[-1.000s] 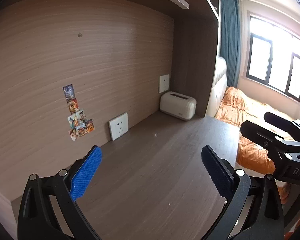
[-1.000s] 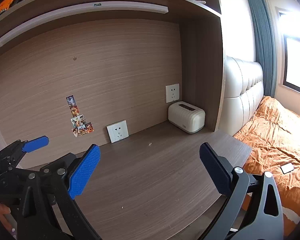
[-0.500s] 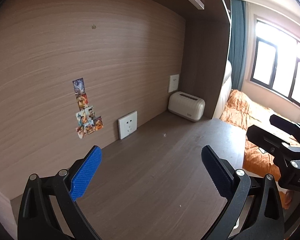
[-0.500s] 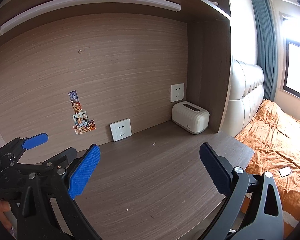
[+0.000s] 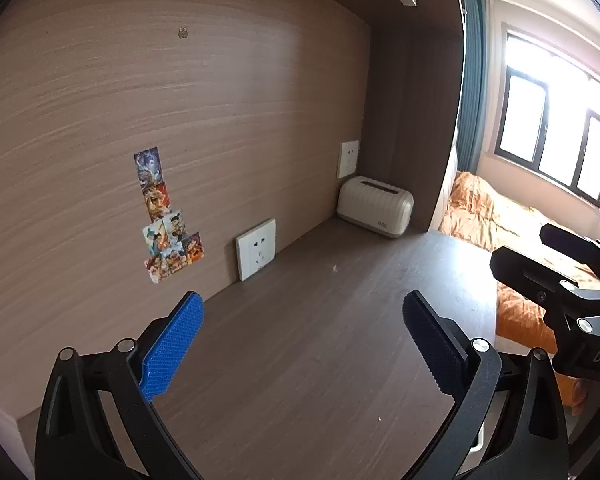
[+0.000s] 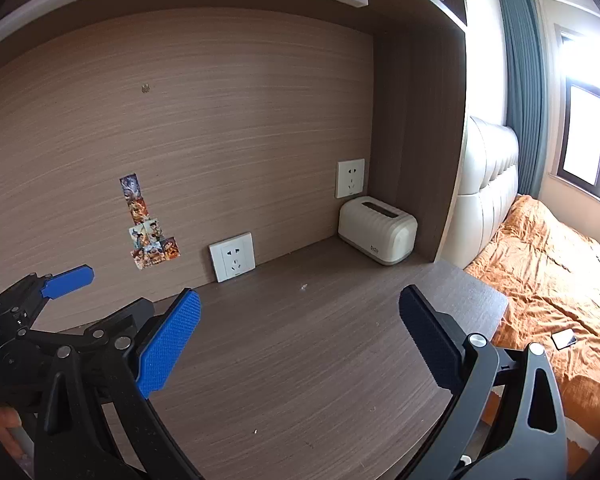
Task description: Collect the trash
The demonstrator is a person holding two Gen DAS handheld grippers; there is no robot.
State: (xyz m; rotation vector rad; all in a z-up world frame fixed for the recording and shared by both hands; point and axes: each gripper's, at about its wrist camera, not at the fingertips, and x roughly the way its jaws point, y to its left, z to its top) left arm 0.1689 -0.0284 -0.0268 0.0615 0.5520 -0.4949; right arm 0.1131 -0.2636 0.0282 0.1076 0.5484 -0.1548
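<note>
A small white scrap (image 5: 334, 267) lies on the brown desk (image 5: 300, 360) near the back wall; it also shows in the right wrist view (image 6: 303, 287). Tinier white specks (image 5: 379, 419) lie nearer the front of the desk, one also in the right wrist view (image 6: 255, 432). My left gripper (image 5: 302, 344) is open and empty above the desk. My right gripper (image 6: 298, 340) is open and empty, to the right of the left one. The right gripper also shows in the left wrist view (image 5: 572, 280), and the left gripper in the right wrist view (image 6: 40, 312).
A cream tissue box (image 5: 375, 211) stands in the back right corner of the desk. Two wall sockets (image 5: 256, 249) and picture stickers (image 5: 164, 220) are on the back panel. A shelf hangs overhead. A bed with orange bedding (image 6: 552, 280) lies right of the desk, with a phone (image 6: 564, 338) on it.
Both grippers have tilted and shifted a little, so the back wall and tissue box sit further right and lower in the views. Both stay open and empty.
</note>
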